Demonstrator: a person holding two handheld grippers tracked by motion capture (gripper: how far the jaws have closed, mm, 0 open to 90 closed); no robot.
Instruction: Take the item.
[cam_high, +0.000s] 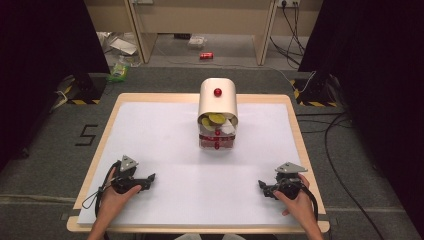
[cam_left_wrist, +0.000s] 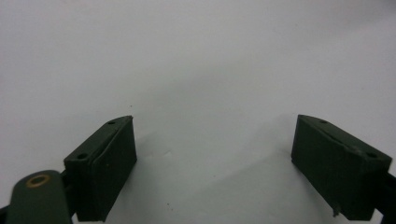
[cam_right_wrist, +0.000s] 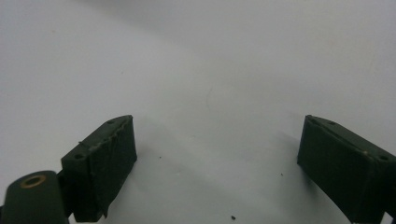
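Resting our left claw (cam_high: 150, 178) and right claw (cam_high: 261, 186) released on the desk (cam_high: 150, 130), we see the white container (cam_high: 218, 112) ahead, midway between them, neither nearer.

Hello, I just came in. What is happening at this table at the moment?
A person sits at a table covered by a white sheet, holding the left gripper and the right gripper low near the table's front edge. Both have their jaws spread wide with nothing between them. Farther back, in the middle, stands a small cream cabinet with red knobs; its top compartment is open and holds yellowish items. Nothing is being touched yet.
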